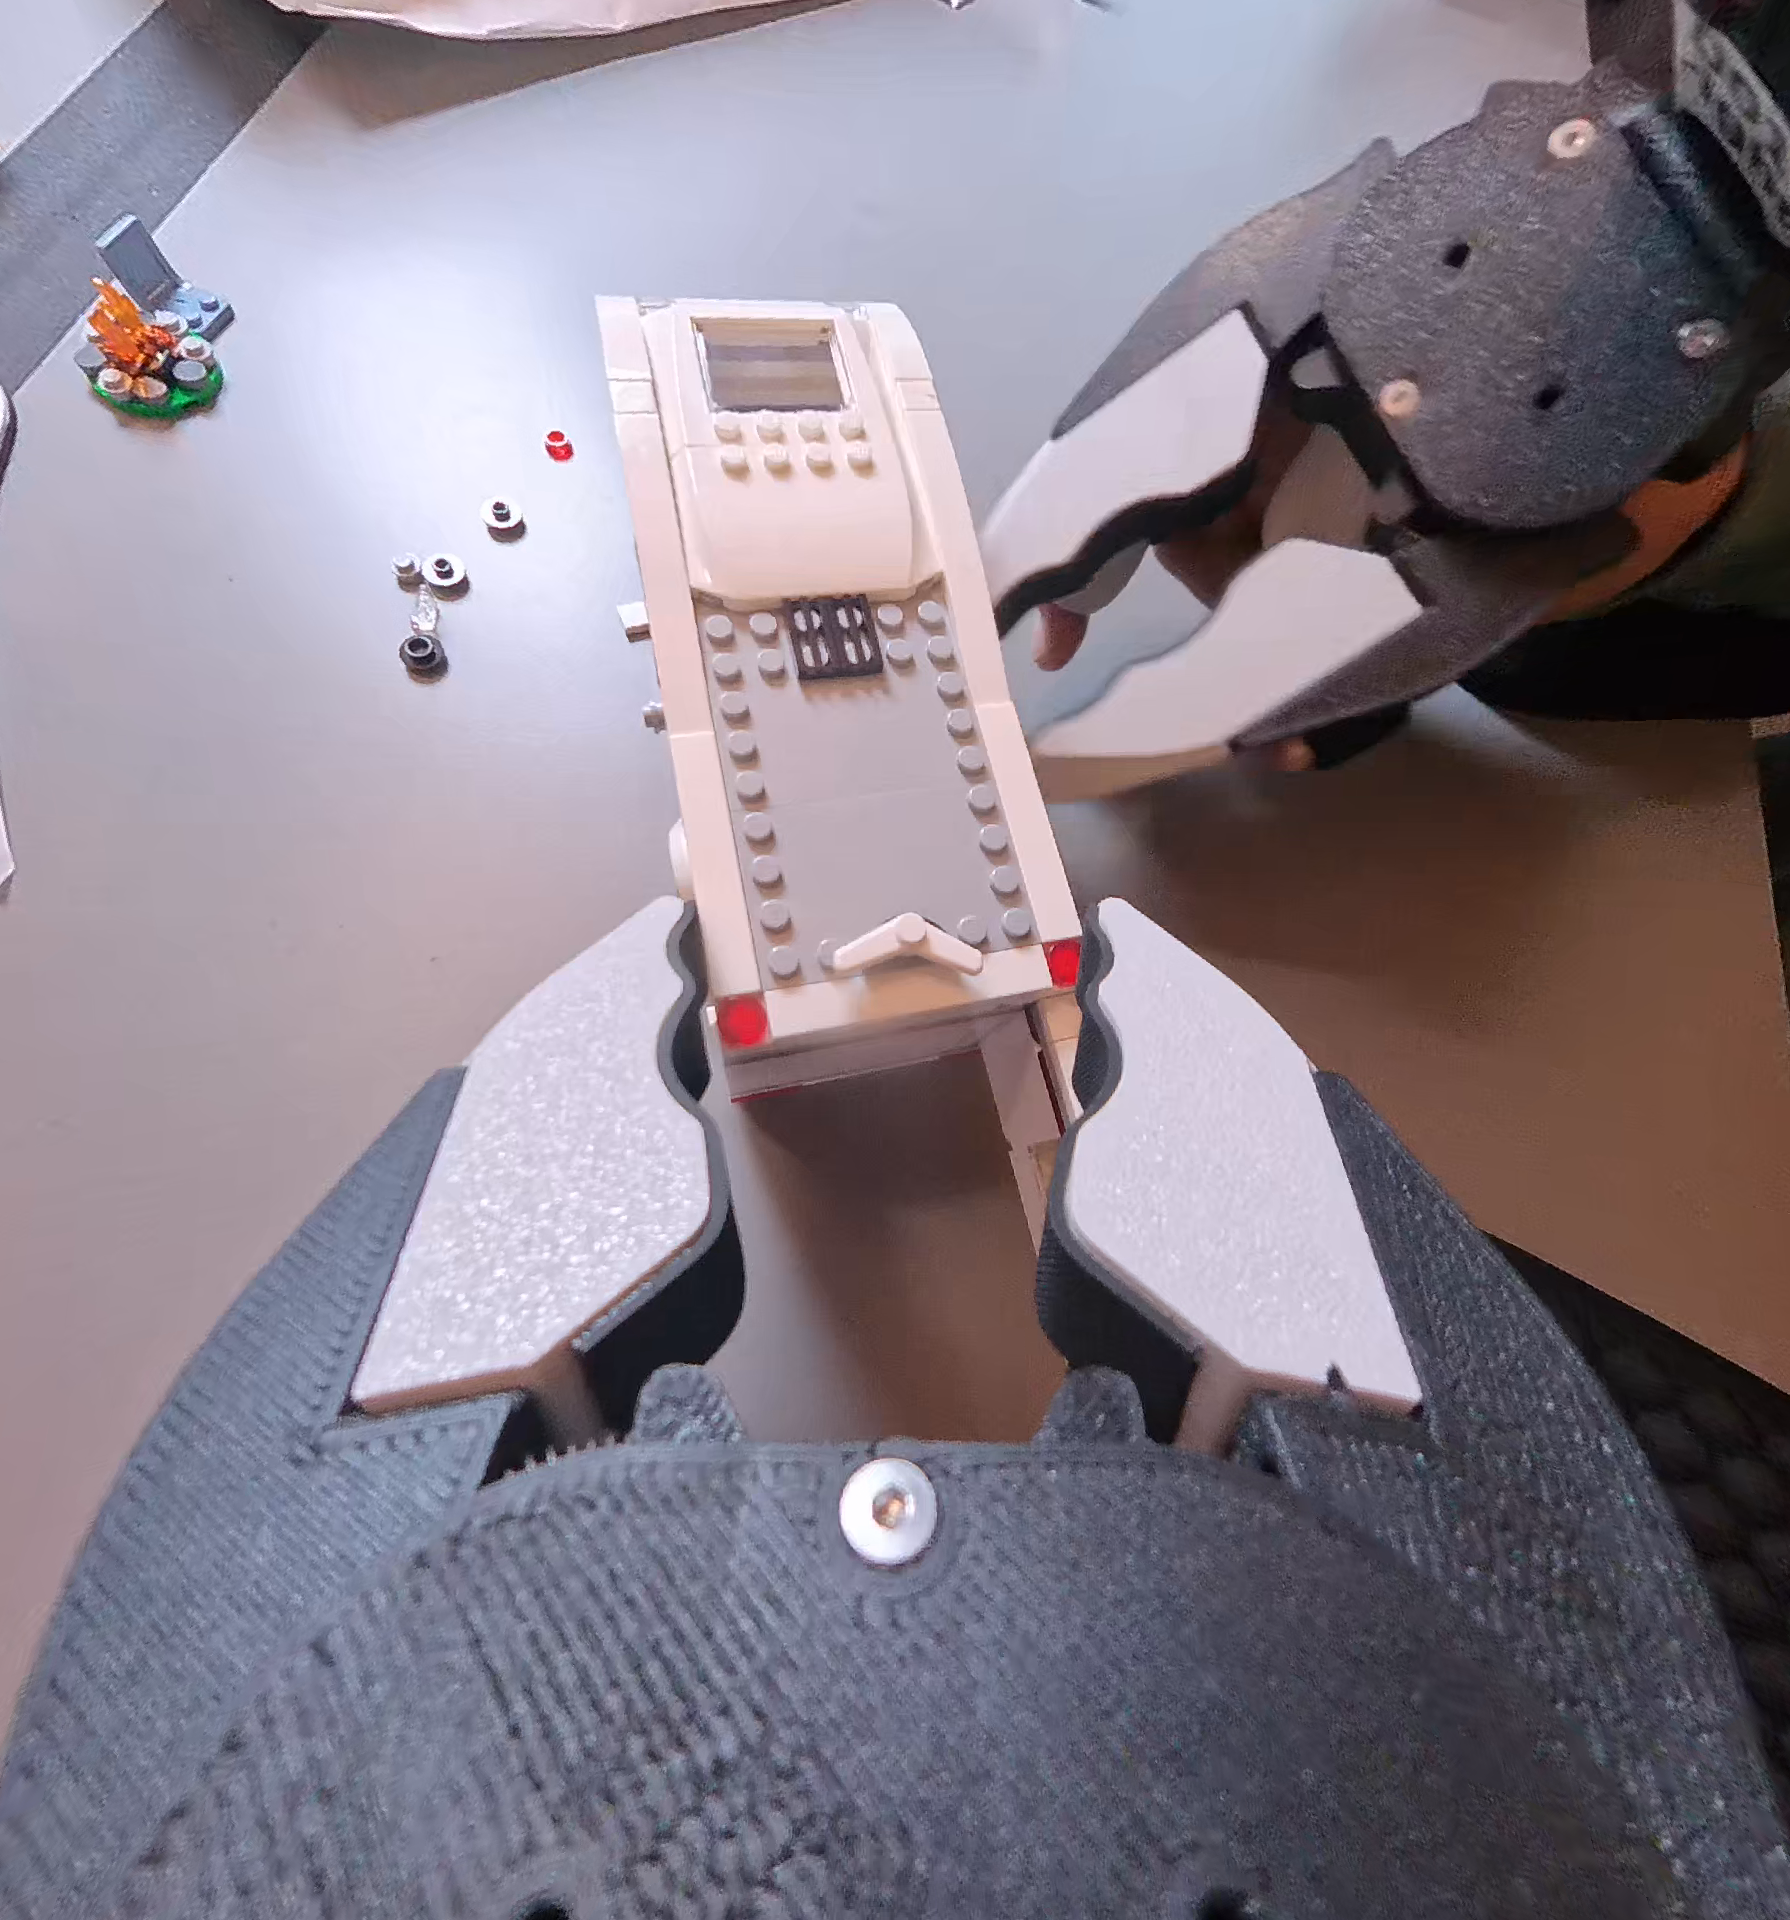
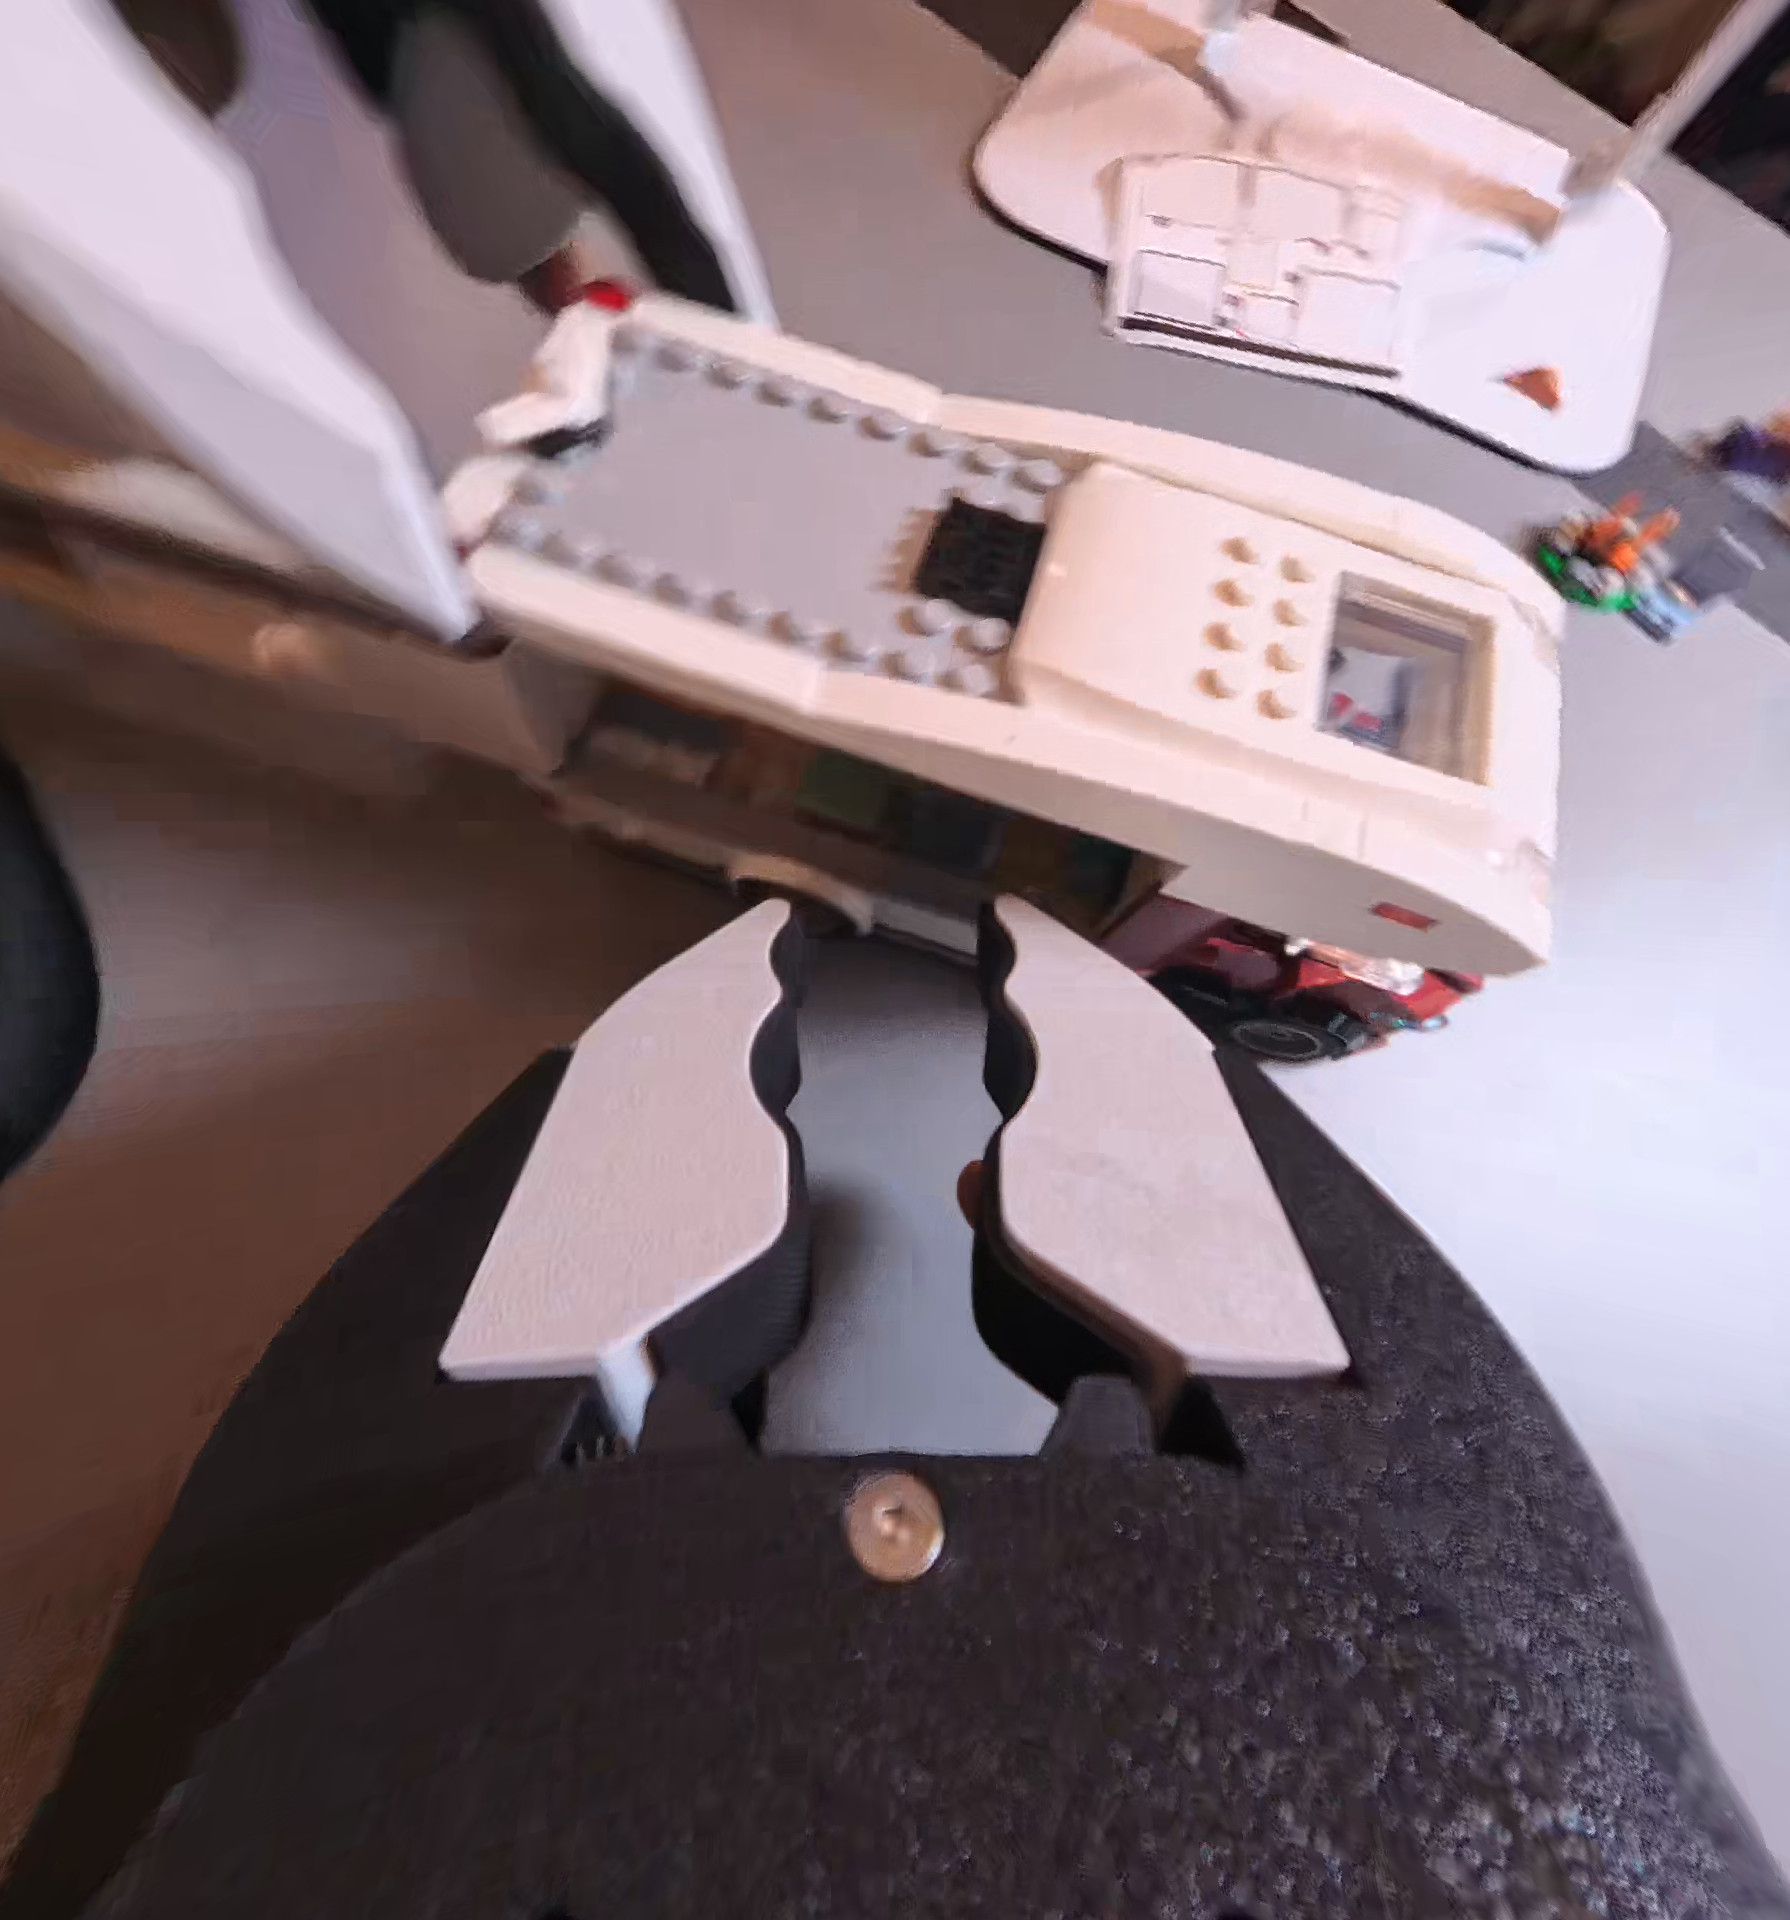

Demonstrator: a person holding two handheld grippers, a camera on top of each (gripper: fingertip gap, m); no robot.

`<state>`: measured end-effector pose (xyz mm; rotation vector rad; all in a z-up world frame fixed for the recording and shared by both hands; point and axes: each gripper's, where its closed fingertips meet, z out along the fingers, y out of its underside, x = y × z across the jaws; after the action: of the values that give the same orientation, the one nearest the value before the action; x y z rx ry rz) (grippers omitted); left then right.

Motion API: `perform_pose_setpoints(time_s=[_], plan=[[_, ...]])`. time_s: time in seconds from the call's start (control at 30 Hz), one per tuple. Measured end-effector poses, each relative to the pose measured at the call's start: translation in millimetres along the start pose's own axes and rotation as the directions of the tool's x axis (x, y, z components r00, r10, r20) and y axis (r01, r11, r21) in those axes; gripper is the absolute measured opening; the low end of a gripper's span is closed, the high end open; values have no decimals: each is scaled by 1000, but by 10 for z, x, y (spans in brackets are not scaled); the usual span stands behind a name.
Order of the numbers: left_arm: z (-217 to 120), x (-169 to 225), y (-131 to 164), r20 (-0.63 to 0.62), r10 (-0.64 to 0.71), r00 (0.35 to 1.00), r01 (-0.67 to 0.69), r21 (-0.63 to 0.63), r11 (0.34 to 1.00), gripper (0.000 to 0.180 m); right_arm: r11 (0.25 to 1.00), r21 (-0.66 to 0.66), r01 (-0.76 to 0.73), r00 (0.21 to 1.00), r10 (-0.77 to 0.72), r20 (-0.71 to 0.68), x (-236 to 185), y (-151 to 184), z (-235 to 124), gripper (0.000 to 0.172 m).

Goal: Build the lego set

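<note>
The left gripper (image 1: pixel 886 987) pinches the toy camper's (image 1: pixel 849 644) rear end; the right gripper (image 2: pixel 886 935) gapes empty beside it.

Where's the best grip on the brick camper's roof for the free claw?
Probably across the width of the roof, mid-length, coming from above: its long white edges run straight and parallel there, while the front curves down. The left claw already clamps the rear end, pads on both sides; the right claw is open beside it.
</note>
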<state>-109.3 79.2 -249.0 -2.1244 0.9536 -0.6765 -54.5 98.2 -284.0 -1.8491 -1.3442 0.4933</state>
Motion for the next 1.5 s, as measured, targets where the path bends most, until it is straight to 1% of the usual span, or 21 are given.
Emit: perform_pose_setpoints(time_s=[0.03, 0.07, 0.13, 0.17, 0.23, 0.33, 0.4, 0.57, 0.7, 0.9, 1.1, 1.2, 1.33, 1.4, 1.5], plan=[[0, 0, -1, -1, 0, 1000, 0, 1, 1000, 69, 994, 5, 107, 994, -107, 33, -83, 25, -33, 35], [1, 0, -2, -2, -1, 1000, 1, 2, 1000, 69, 973, 18, 231, 972, -232, 48, -154, 47, -59, 39], [1, 0, -3, -4, 0, 1000, 0, 4, 1000, 69, 876, 27, 481, 876, -482, 22, -219, 84, -59, 51], [1, 0, -2, -4, 0, 1000, 0, 5, 1000, 69, 825, 22, 564, 825, -565, 18, -235, 102, -38, 56], [0, 2, -1, -4, 0, 1000, 0, 5, 1000, 69, 768, 16, 640, 768, -640, 14, -210, 100, 20, 59], [-1, 5, 1, -1, 1, 1000, -1, 3, 1000, 69, 743, 14, 669, 742, -669, 55, -174, 70, 64, 62], [-1, 5, 0, -1, 0, 1000, 0, 4, 1000, 69, 735, -8, 678, 733, -676, 74, -142, 70, 91, 59], [-2, 6, 0, -4, 2, 1000, -2, 5, 1000, 69, 778, -15, 629, 771, -621, 140, -138, 102, 129, 51], [-1, 5, -2, -7, 1, 1000, -1, 9, 1000, 69, 774, -5, 634, 766, -626, 147, -135, 100, 142, 50], [3, 8, 2, -19, -4, 1000, 4, 16, 1000, 70, 763, -36, 645, 756, -631, 174, -132, 122, 130, 49], [2, 8, 0, -24, -5, 1000, 5, 20, 1000, 70, 734, -47, 678, 724, -655, 216, -133, 139, 103, 48], [4, 8, -2, -28, -6, 1000, 6, 25, 1000, 70, 702, -37, 711, 694, -692, 199, -139, 139, 97, 49], [4, 8, -4, -27, -5, 1000, 6, 26, 1000, 70, 648, 31, 761, 641, -759, 114, -126, 95, 95, 52], [7, 6, -7, -27, -5, 1000, 6, 28, 1000, 70, 645, 46, 763, 639, -763, 95, -101, 88, 104, 50], [16, 4, -18, -25, -6, 1000, 6, 35, 999, 70, 657, 47, 752, 650, -752, 112, -56, 105, 116, 48]])
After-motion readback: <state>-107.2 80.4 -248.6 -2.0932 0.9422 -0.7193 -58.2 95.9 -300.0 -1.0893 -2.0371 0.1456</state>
